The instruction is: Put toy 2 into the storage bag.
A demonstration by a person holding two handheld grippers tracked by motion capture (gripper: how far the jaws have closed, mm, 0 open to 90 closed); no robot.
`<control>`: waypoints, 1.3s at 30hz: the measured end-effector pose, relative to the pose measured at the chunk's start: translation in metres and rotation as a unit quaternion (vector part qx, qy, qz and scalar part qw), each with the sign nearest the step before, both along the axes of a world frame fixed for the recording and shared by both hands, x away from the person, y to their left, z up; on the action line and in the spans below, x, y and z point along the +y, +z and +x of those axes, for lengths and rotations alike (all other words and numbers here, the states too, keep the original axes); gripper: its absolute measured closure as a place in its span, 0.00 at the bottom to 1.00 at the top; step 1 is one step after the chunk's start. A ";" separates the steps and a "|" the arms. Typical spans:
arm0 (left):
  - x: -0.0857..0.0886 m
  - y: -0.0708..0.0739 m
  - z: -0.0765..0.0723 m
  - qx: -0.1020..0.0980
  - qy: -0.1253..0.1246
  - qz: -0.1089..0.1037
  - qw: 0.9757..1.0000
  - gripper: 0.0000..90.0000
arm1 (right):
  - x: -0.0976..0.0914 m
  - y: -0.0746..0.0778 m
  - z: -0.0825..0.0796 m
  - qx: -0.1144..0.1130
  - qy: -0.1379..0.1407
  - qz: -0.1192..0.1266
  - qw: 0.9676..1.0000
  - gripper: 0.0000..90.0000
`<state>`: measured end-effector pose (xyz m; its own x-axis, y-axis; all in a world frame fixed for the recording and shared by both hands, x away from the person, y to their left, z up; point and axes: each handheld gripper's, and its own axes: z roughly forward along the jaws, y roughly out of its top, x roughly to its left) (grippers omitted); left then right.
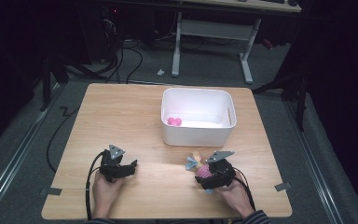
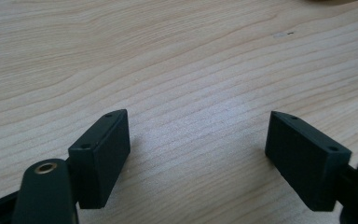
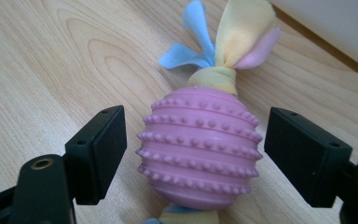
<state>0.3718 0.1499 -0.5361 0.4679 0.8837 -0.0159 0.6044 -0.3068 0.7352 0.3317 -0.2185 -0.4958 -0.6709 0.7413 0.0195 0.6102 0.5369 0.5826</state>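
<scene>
A pink ribbed rubber ball toy [image 3: 199, 144] with blue, yellow and pink cloth strips tied at its end lies on the wooden table [image 1: 121, 121]. It sits between the jaws of my right gripper [image 3: 193, 156], which stand wide with a gap on each side, so the pads do not touch it. In the high view the same toy [image 1: 198, 166] lies just in front of the right gripper [image 1: 209, 175], near the front right. My left gripper [image 1: 129, 169] rests at the front left. The left gripper [image 2: 198, 156] is open over bare wood, nothing between its jaws.
A white plastic bin [image 1: 198, 135] stands at the table's middle back, with a pink object [image 1: 174, 121] inside at its left. Its white wall [image 3: 335, 28] rises close behind the toy. A desk frame [image 1: 212, 32] and cables are on the floor beyond.
</scene>
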 end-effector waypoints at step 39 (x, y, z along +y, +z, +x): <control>0.000 0.000 0.000 -0.001 0.001 -0.001 1.000 0.25 | -0.037 0.035 -0.004 -0.019 -0.003 0.077 0.997 0.37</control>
